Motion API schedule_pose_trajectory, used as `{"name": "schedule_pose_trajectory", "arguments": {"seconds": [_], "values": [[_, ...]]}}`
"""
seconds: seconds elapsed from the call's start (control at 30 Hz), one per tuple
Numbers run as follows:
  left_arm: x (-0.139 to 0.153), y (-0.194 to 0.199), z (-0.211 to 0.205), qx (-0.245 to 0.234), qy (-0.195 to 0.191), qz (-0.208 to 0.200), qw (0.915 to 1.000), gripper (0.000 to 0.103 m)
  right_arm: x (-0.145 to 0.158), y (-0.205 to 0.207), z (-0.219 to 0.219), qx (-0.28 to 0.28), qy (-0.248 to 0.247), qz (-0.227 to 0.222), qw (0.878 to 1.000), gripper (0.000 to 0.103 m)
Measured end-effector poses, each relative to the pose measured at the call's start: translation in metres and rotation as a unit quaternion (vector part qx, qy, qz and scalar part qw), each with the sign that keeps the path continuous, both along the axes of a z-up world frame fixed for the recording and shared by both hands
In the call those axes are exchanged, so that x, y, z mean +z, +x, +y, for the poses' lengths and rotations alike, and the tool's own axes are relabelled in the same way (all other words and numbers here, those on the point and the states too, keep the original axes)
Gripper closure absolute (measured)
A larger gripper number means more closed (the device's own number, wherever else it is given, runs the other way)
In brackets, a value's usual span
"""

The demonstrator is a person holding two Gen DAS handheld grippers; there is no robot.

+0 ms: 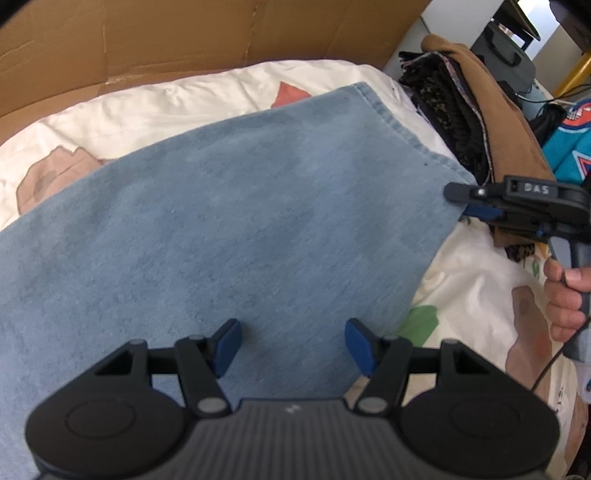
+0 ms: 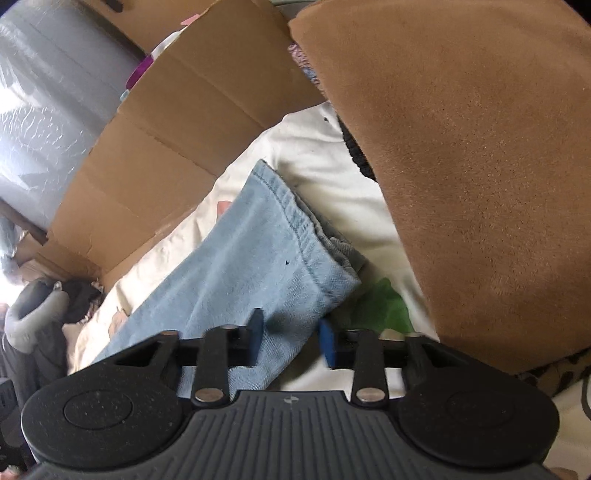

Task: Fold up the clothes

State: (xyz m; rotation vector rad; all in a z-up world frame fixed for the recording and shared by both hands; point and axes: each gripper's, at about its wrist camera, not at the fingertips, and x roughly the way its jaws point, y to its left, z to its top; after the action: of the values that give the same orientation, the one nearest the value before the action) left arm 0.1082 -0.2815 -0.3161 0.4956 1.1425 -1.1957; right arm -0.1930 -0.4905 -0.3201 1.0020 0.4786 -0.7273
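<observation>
Garment: a denim garment (image 1: 221, 221) lies flat on the bed sheet (image 1: 184, 92), a cardboard sheet (image 1: 184, 29) standing behind it.

Long axis: in the left view it runs from lower left up to a stitched hem at the upper right, just beside a pile of brown and dark clothes (image 1: 509, 122).

Right gripper (image 1: 469, 203): it sits at the near corner of that hem. From the left view its jaws look nipped together on the corner. Its own view is blurred and shows denim between the pads, so I judge it to be pinching the cloth. A hand (image 1: 565, 295) holds its grip.

Left gripper (image 1: 293, 339): jaws wide apart and holding nothing, it hovers over the middle of the garment, pointing steeply down, with denim straight under the fingers.

Nearer hand: the right one has the hem; the left is well apart from it, down the length.

Likely next move: carry the hem along the long axis toward the other end, the left pinning or taking the fold line.

Risk: a one-corner pinch may drag the hem askew.
</observation>
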Motion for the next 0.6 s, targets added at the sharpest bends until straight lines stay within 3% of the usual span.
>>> {"name": "schedule_pose_trajectory", "arguments": {"seconds": [0.03,0.33,0.6], "values": [[0.002,-0.001,-0.003,-0.006,-0.003,-0.004,1.0000,0.037,0.001,-0.001,-0.002,-0.005,-0.001,-0.003,1.000,0.099],[0.011,-0.026,-0.039,-0.076,-0.036,-0.038,0.9957,0.033,0.014,0.000,-0.007,-0.020,-0.015,-0.021,0.999,0.101],[0.001,-0.051,-0.061,-0.120,-0.059,-0.026,0.9907,0.033,0.014,-0.001,-0.013,-0.016,-0.009,-0.029,0.999,0.101]]}}
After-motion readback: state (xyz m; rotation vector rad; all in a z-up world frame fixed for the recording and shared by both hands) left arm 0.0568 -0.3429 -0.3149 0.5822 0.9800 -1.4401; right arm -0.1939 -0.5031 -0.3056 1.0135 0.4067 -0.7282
